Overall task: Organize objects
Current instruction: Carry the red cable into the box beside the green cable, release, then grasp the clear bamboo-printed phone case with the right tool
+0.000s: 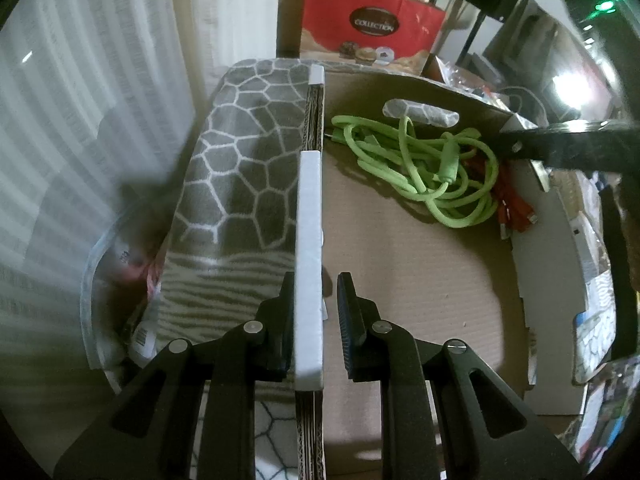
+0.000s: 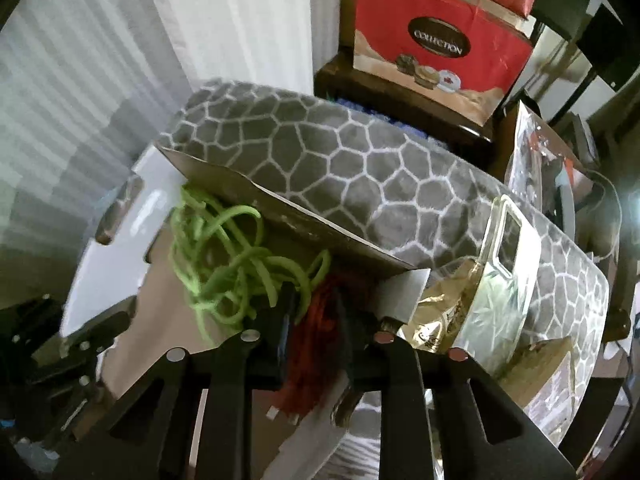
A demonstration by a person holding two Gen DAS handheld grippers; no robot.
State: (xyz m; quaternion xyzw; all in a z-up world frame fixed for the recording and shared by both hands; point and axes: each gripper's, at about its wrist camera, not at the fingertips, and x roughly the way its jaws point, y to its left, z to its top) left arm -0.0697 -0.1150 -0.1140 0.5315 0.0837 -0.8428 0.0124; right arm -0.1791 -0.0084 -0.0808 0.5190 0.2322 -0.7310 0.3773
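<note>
A shallow cardboard box (image 1: 400, 280) holds a tangled green cord (image 1: 420, 160) and a red cable bundle (image 1: 512, 204). My left gripper (image 1: 312, 308) straddles the box's left wall (image 1: 309, 240), white on top; the jaws are open around it, the left finger (image 1: 280, 320) close to it and the right finger clear. In the right wrist view my right gripper (image 2: 312, 340) is over the box, with the red cable bundle (image 2: 316, 344) between its fingers; the green cord (image 2: 228, 264) lies just beyond. The right gripper also reaches in at the left wrist view's right edge (image 1: 560, 144).
A grey blanket with a white hexagon pattern (image 1: 240, 152) lies under and beside the box. A gold foil pouch (image 2: 480, 292) stands at the box's right corner. A red "Collection" gift bag (image 2: 436, 40) stands behind. White curtains (image 1: 80, 120) hang on the left.
</note>
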